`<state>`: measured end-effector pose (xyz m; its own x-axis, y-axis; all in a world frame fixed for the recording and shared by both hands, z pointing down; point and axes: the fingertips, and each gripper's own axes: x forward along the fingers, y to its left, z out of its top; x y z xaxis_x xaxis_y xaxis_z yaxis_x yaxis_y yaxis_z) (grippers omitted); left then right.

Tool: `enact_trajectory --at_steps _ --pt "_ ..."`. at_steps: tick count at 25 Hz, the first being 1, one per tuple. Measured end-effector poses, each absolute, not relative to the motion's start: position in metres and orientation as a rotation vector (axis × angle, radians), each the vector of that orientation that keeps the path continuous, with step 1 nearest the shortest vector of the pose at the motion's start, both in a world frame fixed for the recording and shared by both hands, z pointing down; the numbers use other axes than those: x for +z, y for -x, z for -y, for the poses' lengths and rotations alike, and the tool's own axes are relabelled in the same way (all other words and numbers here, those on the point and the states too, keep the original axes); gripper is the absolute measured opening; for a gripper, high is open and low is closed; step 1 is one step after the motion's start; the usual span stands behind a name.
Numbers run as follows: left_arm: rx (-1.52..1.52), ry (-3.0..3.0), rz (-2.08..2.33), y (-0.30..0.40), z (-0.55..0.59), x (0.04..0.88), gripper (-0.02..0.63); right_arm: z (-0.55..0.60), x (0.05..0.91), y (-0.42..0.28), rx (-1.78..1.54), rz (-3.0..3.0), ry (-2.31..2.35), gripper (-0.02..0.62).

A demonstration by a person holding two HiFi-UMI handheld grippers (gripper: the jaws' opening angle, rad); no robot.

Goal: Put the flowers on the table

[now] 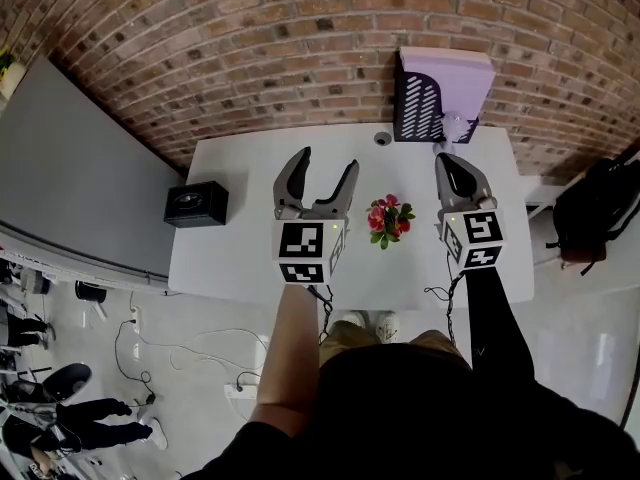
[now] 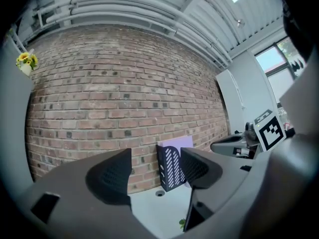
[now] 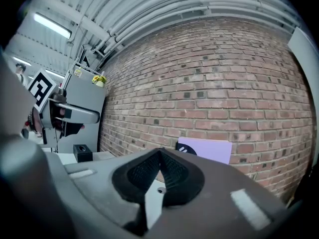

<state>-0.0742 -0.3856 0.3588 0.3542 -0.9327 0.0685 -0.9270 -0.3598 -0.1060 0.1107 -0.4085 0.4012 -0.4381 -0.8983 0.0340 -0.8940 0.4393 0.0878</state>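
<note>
Your table (image 1: 240, 168) had a smooth, matt white top, and behind it stood a rough red brick wall (image 1: 300, 38) with pale mortar. The shells of your left gripper (image 1: 328, 160) and right gripper (image 1: 446, 160) were matt grey plastic, and their pads (image 2: 110, 176) were black with a fine ribbed grain. The flowers (image 1: 389, 219) may have been plastic or cloth; the head view was too small to settle it. The slotted file holder (image 1: 418, 106) had a dark, matt finish. The pale floor (image 1: 590, 338) was smooth and glossy. Your sleeve (image 1: 500, 338) was dark cloth.
</note>
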Motion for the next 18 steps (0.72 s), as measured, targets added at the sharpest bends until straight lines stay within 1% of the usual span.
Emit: enact_trajectory --at_steps 1,2,3,5,6,7,18 --pt "-0.17 2.538 -1.764 0.076 0.387 0.358 0.3 0.41 0.4 -0.111 -0.086 2.601 -1.623 0.0" --pt "-0.165 2.519 -1.786 0.079 0.388 0.357 0.258 0.411 0.399 -0.111 -0.087 2.602 -1.623 0.0" --pt "-0.164 2.492 -1.81 0.083 0.389 0.356 0.199 0.411 0.399 -0.11 -0.089 2.602 -1.621 0.0" --pt "-0.161 2.434 -1.852 0.089 0.391 0.355 0.057 0.411 0.399 -0.109 -0.093 2.604 -1.617 0.0" --pt "-0.157 2.413 -1.865 0.091 0.391 0.353 0.019 0.411 0.398 -0.108 -0.095 2.605 -1.615 0.0" --pt "-0.155 2.397 -1.872 0.092 0.392 0.352 0.009 0.412 0.398 -0.107 -0.096 2.607 -1.611 0.0" --pt "-0.128 2.315 -1.898 0.091 0.392 0.343 0.008 0.414 0.398 -0.106 -0.096 2.615 -1.604 0.0"
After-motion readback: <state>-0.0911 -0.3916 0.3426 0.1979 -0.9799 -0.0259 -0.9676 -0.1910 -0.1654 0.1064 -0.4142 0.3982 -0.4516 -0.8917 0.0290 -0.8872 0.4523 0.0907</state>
